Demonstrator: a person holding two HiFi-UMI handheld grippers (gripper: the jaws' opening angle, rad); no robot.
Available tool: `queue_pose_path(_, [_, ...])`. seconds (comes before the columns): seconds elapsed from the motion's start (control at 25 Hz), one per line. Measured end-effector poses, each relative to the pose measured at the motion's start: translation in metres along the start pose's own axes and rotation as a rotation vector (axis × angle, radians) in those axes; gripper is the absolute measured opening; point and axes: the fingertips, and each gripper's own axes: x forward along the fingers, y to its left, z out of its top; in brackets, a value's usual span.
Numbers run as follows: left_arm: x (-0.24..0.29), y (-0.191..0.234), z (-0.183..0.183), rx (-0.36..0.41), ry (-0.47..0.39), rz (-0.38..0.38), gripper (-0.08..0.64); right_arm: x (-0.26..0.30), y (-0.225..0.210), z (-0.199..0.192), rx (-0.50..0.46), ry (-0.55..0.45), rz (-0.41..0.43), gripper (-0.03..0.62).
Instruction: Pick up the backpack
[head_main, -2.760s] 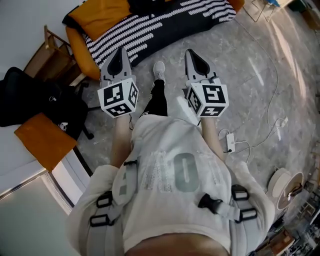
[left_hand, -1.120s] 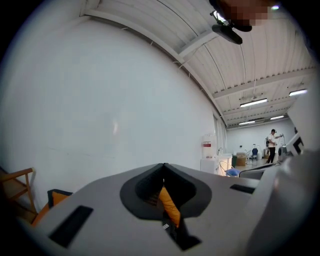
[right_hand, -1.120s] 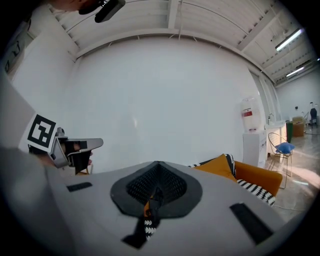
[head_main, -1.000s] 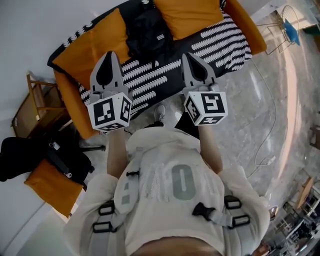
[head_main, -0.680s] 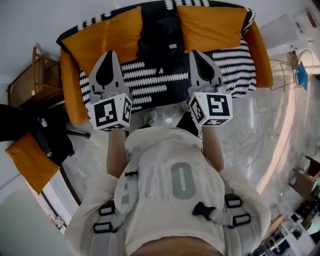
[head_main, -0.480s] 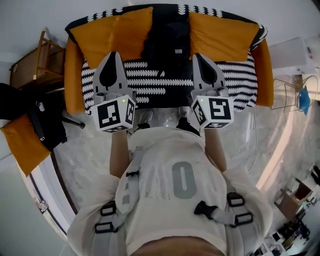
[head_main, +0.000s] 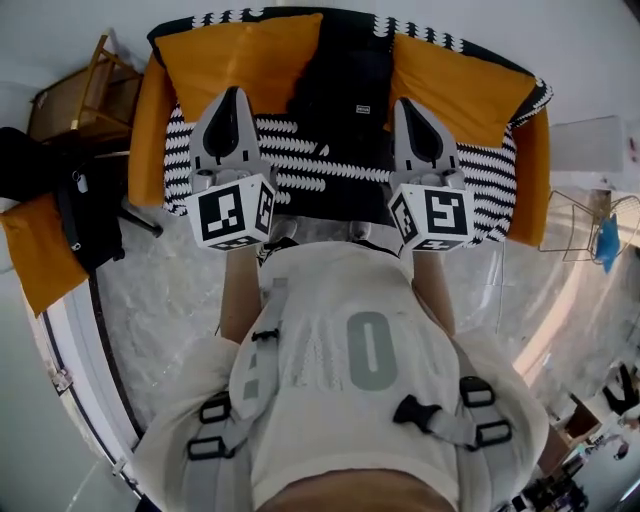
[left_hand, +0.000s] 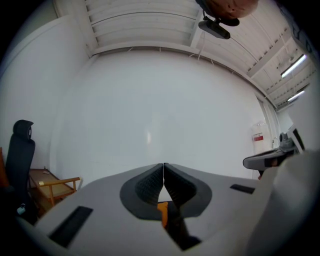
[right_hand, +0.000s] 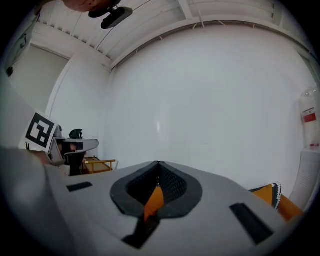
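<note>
The left claw (head_main: 234, 95) and the right claw (head_main: 408, 105) are both clenched shut with nothing between their jaws, held level and side by side. The black backpack (head_main: 338, 80) sits on the striped sofa (head_main: 310, 165) ahead of the claws, in line with the gap between them and touching neither. One orange cushion (head_main: 235, 50) lies beyond the left claw, a second orange cushion (head_main: 455, 80) beyond the right claw.

large grey "0" on the sweatshirt (head_main: 335, 385), small white label on the backpack (head_main: 340, 70) probably too small to read
</note>
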Motion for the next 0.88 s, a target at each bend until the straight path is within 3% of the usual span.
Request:
queue_pose_path(0.4, [0.026,0.000,-0.006,0.013,0.030,-0.039,0.020,0.013,-0.013,-0.002,0.029,0.002,-0.038,0.006])
queue_pose_path(0.68, [0.055,-0.015,-0.012,-0.039,0.018,-0.129,0.023,0.045,-0.018,0.000,0.050,-0.029,0.024,0.009])
queue_pose_path(0.72, [0.060,-0.017,-0.015,-0.038,0.018,-0.136,0.025,0.051,-0.018,-0.002,0.060,-0.025,0.040,0.131])
queue_pose_path(0.76, [0.065,-0.018,-0.019,-0.038,0.023,-0.143,0.028,0.056,-0.020,-0.005,0.070,-0.016,0.051,0.188])
queue_pose_path(0.88, [0.085,-0.021,-0.050,-0.044,0.052,-0.176,0.083,0.071,-0.033,-0.026,0.124,0.008,0.048,0.223])
